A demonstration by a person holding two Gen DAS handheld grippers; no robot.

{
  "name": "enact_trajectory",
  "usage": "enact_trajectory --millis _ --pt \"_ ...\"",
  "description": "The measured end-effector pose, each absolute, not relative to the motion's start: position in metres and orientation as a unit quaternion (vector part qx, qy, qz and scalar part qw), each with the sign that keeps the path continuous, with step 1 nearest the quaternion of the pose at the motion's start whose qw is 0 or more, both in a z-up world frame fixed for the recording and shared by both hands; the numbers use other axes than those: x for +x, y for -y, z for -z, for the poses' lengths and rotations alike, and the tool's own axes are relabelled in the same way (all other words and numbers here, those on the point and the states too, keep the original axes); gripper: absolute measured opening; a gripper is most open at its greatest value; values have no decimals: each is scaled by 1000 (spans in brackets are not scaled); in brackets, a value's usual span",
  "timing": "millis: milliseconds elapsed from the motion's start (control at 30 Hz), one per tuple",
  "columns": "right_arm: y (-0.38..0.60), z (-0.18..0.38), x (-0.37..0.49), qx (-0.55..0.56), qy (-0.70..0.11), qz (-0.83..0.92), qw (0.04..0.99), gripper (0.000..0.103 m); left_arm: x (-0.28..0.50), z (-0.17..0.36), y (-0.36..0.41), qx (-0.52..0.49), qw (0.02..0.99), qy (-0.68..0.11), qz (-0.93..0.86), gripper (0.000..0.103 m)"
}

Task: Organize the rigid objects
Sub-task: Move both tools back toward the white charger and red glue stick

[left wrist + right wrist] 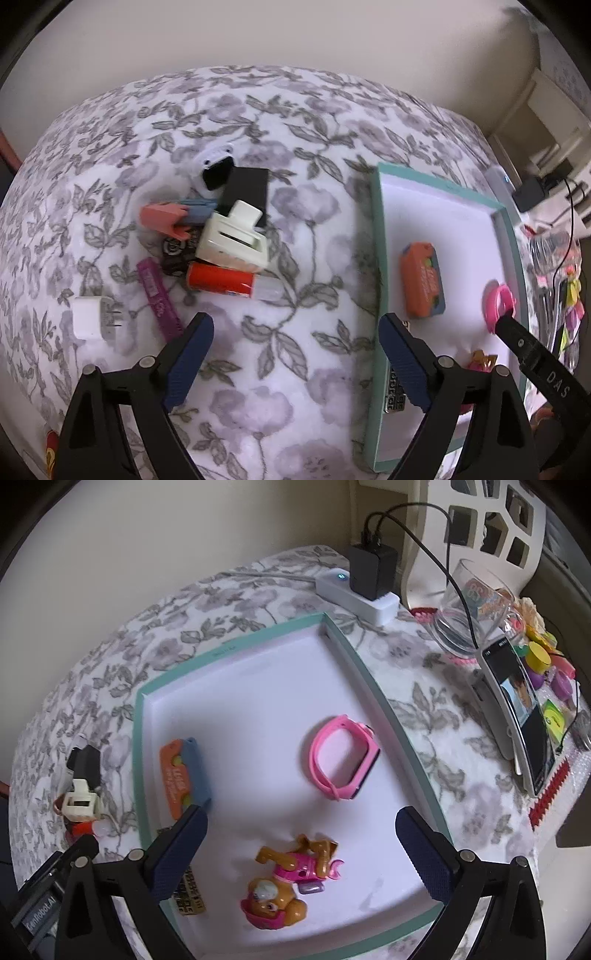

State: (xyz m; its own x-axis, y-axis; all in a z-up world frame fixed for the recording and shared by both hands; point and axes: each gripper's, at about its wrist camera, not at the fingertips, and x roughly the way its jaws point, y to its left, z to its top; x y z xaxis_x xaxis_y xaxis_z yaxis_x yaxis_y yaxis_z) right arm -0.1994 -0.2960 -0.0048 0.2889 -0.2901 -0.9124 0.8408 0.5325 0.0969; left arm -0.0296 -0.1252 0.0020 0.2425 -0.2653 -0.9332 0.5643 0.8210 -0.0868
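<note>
Blue-padded fingers of the left gripper (297, 363) fill the bottom of the left wrist view, spread wide with only flowered bedcover (258, 110) between them; I find nothing held or touched. The right gripper (299, 853) likewise stands at full spread over the teal-rimmed tray (236, 642), empty, with the toy puppy figure (288, 882) lying loose on the tray floor between its pads and clear of both.

Already in the tray: the pink watch (343, 757), the orange and blue case (183, 775) near the left wall, and the puppy figure.

Remaining work, in my judgement, is the loose pile on the cover, well left of the tray. It lies ahead of the left gripper and a little to its left, so the left hand is plainly the nearer one. Nearest the left finger are the purple bar (159, 295), long axis running diagonally toward that finger, and the white plug adapter (92, 317) just beside it. Further on, the red glue stick (225, 282) lies almost crosswise to the jaw line, touching the cream hair claw (232, 236) that rests above it; a black box (245, 192) and a salmon clip (166, 221) sit behind.

Any pick of the glue stick would, I judge, need the wrist rolled to span its short axis.
</note>
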Motion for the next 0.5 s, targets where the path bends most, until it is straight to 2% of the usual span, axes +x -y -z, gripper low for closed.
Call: enact_trajectory --millis 167,500 --pt "288 -2 -192 289 -443 372 763 103 -13 -13 108 101 790 -551 251 99" --pt "265 -28 -170 283 -388 331 812 103 29 -29 56 9 801 -564 199 100"
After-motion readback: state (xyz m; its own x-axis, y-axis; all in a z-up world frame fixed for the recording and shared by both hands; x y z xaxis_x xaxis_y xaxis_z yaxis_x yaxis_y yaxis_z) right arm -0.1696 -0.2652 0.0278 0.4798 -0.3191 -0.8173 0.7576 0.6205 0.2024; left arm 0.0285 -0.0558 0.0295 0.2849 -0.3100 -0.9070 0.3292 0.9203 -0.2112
